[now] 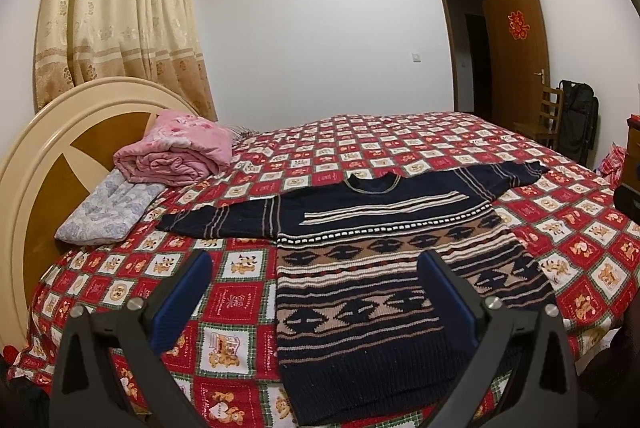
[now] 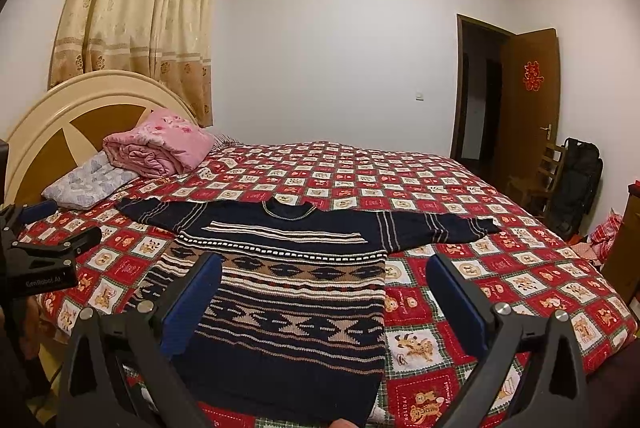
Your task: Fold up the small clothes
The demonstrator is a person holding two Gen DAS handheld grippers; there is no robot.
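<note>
Left wrist view shows the left gripper (image 1: 318,270) with its blue-padded fingers (image 1: 182,298) spread wide and holding nothing, hovering above the near edge of the bed (image 1: 580,228). Right wrist view shows the right gripper (image 2: 324,274) likewise spread wide and empty; at that view's left edge the left gripper appears again from the side. Below both lies the sweater (image 1: 360,260), dark navy with tan and cream patterned bands, flat on the red checked bedspread, hem nearest the cameras, collar away, both sleeves stretched out to the sides. Farther off, near the rounded headboard (image 1: 52,132), a folded pink quilt (image 1: 176,152) rests on a pale blue pillow (image 1: 104,216). A curtain (image 1: 120,20) hangs behind, and a brown door (image 1: 516,52) stands open.
</note>
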